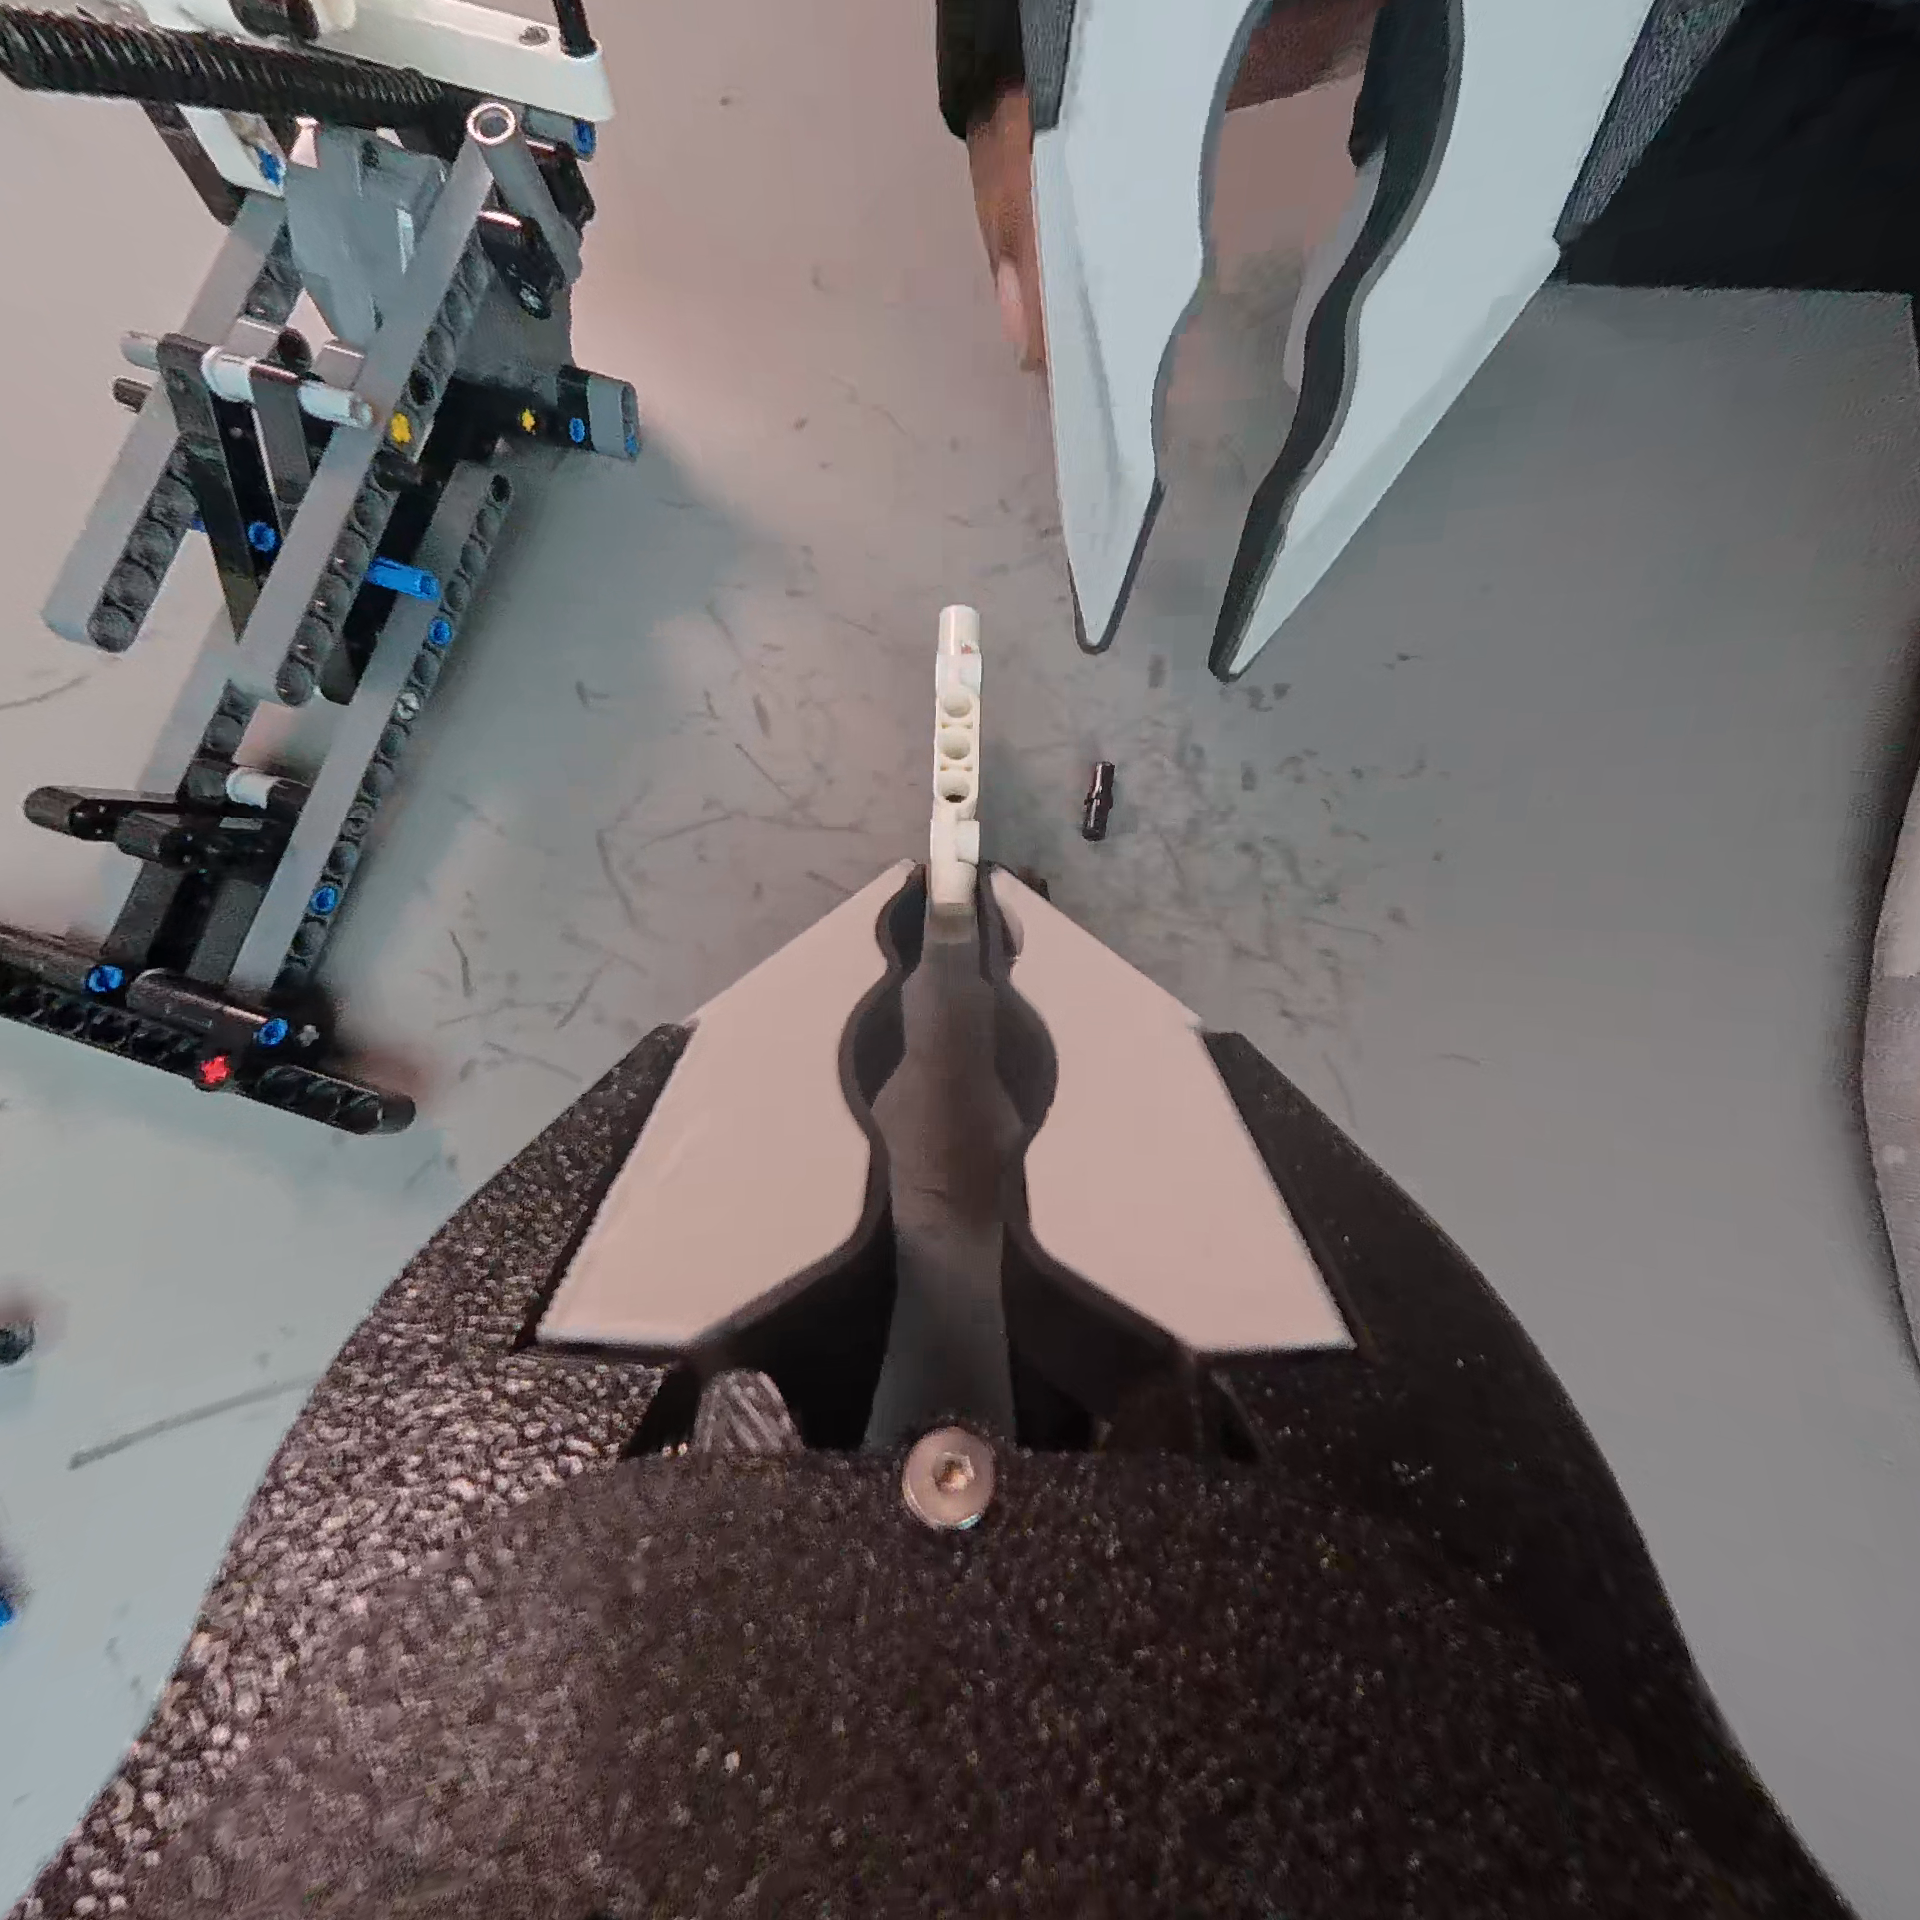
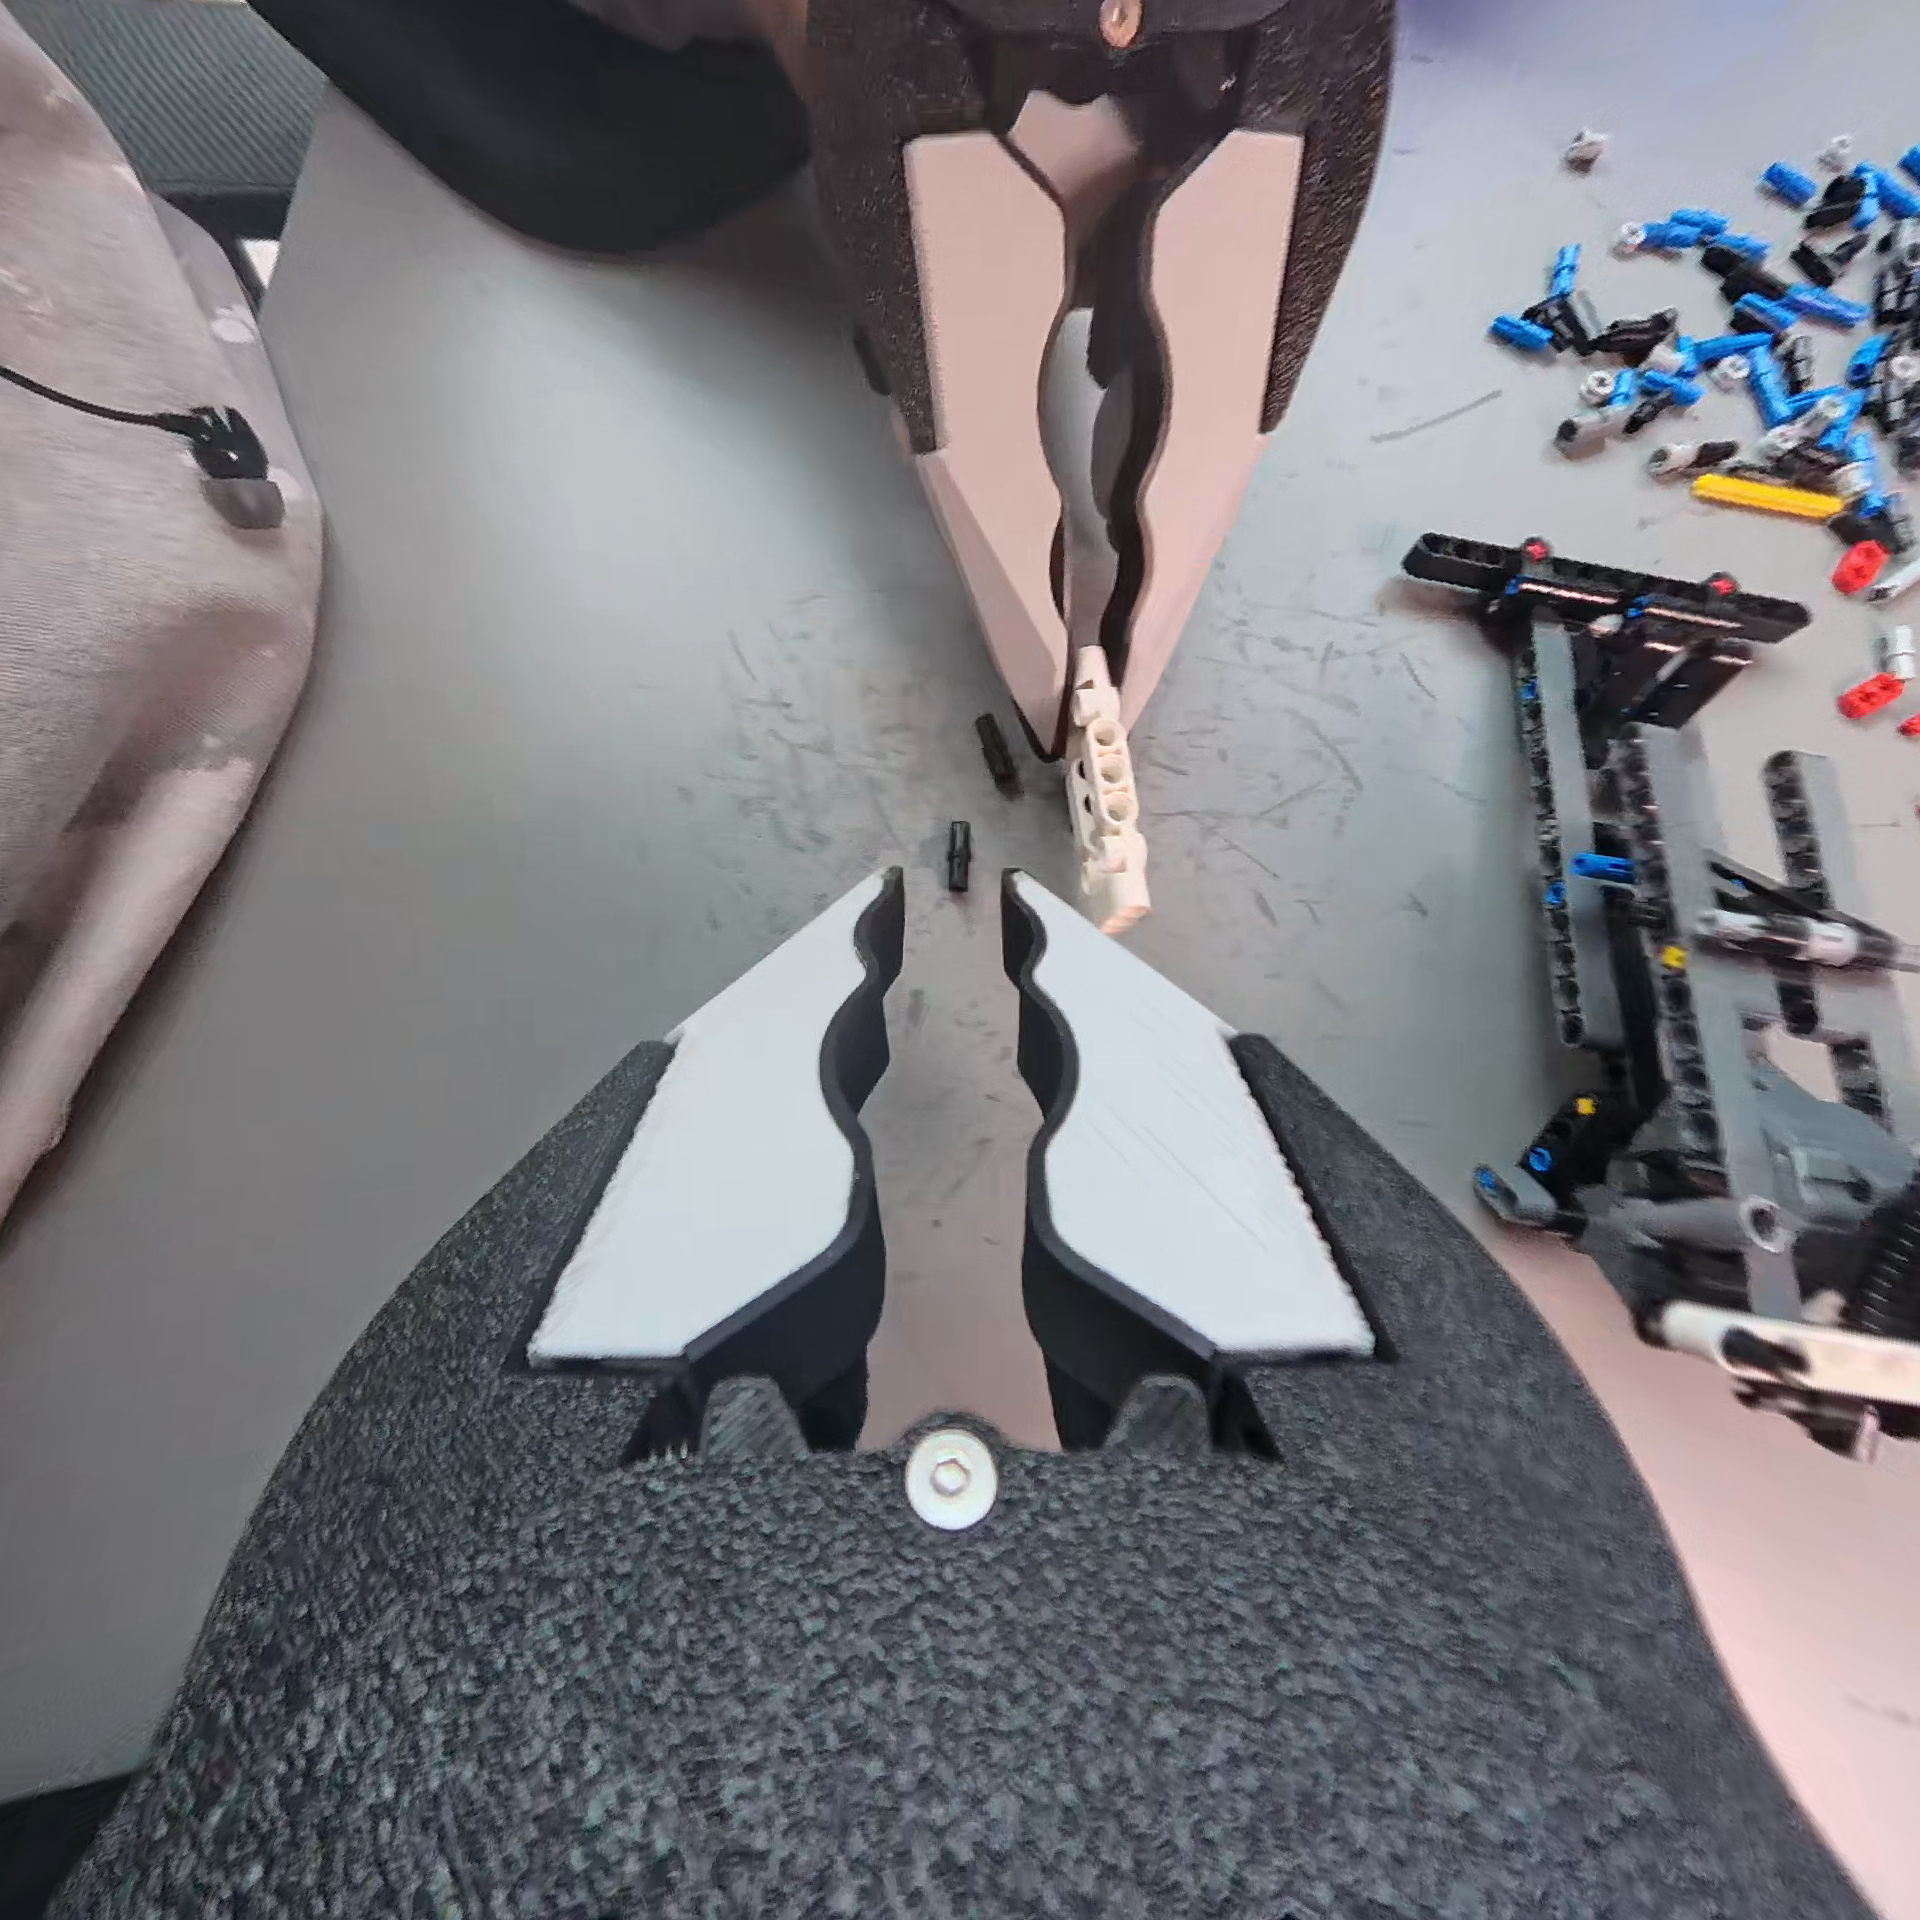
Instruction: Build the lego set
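My left gripper (image 1: 954, 885) is shut on the end of a white beam with holes (image 1: 956, 727), which sticks out forward above the grey table (image 1: 727, 727). My right gripper (image 2: 951, 878) is open and empty, its tips just above the table. A small black pin (image 2: 957, 857) lies right in front of the gap between its tips; it also shows in the left wrist view (image 1: 1096, 800). A second black pin (image 2: 995, 750) lies beside the left gripper (image 2: 1091, 686). The two grippers face each other, with the right gripper (image 1: 1158, 649) beyond the beam (image 2: 1110, 800).
The partly built grey and black lego frame (image 1: 312, 520) lies on the table, to the right in the right wrist view (image 2: 1662, 935). A pile of loose blue, black and red pieces (image 2: 1766, 312) and a yellow beam (image 2: 1766, 497) lie beyond it. A person's clothing (image 2: 125, 623) is at the table edge.
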A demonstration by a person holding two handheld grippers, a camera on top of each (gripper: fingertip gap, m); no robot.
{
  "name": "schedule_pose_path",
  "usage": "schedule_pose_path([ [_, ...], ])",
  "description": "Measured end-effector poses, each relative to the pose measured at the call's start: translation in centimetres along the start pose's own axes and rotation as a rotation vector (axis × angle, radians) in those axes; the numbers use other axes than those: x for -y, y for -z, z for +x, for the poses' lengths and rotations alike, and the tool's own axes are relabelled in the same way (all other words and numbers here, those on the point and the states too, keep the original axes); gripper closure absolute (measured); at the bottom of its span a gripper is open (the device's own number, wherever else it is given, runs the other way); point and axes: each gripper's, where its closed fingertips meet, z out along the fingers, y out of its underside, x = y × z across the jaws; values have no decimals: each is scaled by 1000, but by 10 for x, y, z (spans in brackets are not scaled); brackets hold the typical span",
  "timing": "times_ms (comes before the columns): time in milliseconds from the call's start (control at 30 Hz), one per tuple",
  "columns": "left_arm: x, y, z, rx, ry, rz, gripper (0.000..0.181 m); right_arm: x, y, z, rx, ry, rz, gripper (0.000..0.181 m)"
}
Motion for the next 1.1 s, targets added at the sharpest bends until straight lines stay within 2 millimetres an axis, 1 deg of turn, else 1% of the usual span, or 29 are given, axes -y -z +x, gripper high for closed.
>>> schedule_pose_path([
  [67, -2, -1, 0, 1, -3, -11, 169, -9, -15, -2, -1, 1, -53, 163],
  [133, -4, -1, 1, 1, -7, -18, 168, -12, -23, -1, 10, -26, -68, 165],
  [267, -4, 0, 0, 2, -3, -15, 167, -13, -30, 0, 21, -23, -112, 166],
  [333, -4, 1, 0, 3, -2, -11, 166, -12, -31, -2, 32, -25, -123, 170],
  [467, -4, 2, -1, 5, 1, -9, 165, -13, -31, -4, 37, -31, -123, 174],
  [500, -4, 2, -1, 6, 1, -8, 165, -13, -30, -4, 35, -31, -122, 177],
  [767, -4, 5, -5, 18, 13, 0, 162, -13, -30, -5, 35, -11, -112, 178],
  [867, -5, 12, -10, 41, 16, 7, 159, -10, -27, -5, 39, -10, -88, 178],
  [933, -3, 22, -14, 57, 29, 33, 158, -5, -21, -5, 37, -1, -60, 178],
  [1000, 1, 34, -13, 51, 37, 72, 157, 5, -14, -4, 23, 13, -5, 178],
  [1033, 5, 40, -9, 30, 35, 102, 157, 11, -10, -3, 14, 22, 27, 178],
  [1100, 17, 46, 8, -51, 37, 176, 159, 24, -3, -2, -7, 51, 95, 178],
])
